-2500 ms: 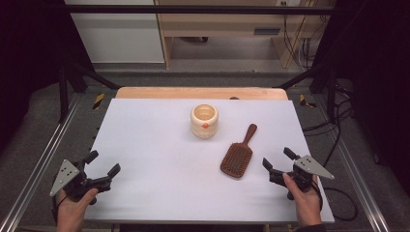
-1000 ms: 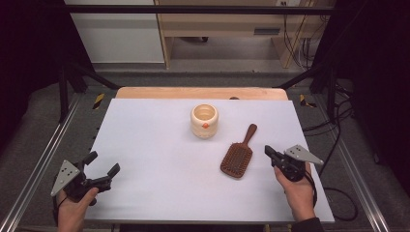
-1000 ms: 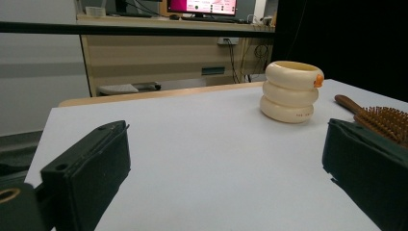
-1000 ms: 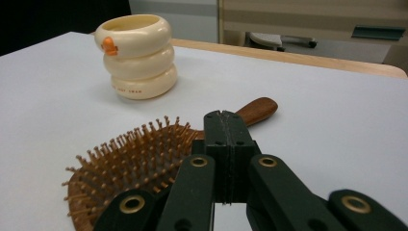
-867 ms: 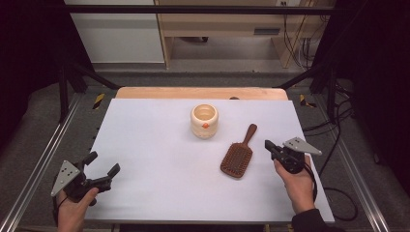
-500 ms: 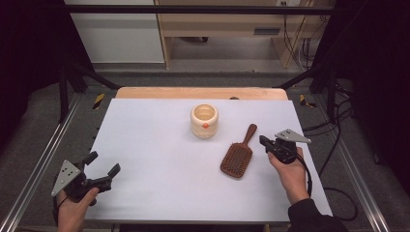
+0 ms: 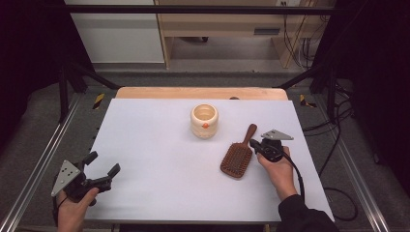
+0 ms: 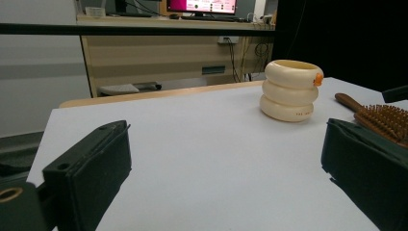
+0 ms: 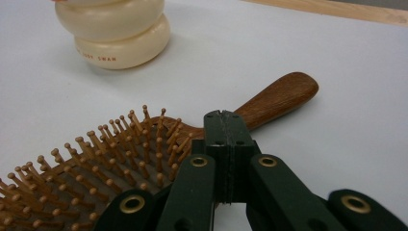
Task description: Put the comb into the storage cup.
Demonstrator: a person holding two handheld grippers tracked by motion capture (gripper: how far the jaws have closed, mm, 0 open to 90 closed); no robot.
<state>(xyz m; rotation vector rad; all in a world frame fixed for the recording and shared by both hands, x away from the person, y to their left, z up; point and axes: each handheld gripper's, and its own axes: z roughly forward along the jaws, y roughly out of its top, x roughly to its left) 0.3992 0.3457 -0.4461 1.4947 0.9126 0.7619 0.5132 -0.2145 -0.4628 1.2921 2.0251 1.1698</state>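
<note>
A wooden paddle hairbrush (image 7: 237,159) lies bristles up on the white table, handle pointing away to the right. My right gripper (image 7: 254,144) is shut with nothing between its jaws, its tips right beside the brush's neck. In the right gripper view the closed tips (image 9: 222,118) sit over the point where the handle (image 9: 284,94) meets the bristled head (image 9: 96,163); whether they touch it I cannot tell. A cream ribbed cup (image 7: 204,121) with an orange dot stands behind the brush. My left gripper (image 7: 103,163) is held open at the front left corner, its jaws wide apart (image 8: 226,130).
The white tabletop (image 7: 154,145) ends in a wooden strip (image 7: 198,93) at the far edge. Metal rails run along both sides, with cables on the floor to the right. From the left gripper, the cup (image 8: 290,90) and brush (image 8: 385,118) lie far ahead to the right.
My right gripper, open at the front right at first, has shut and moved forward and left up to the brush's neck. The left gripper, cup and brush have stayed put.
</note>
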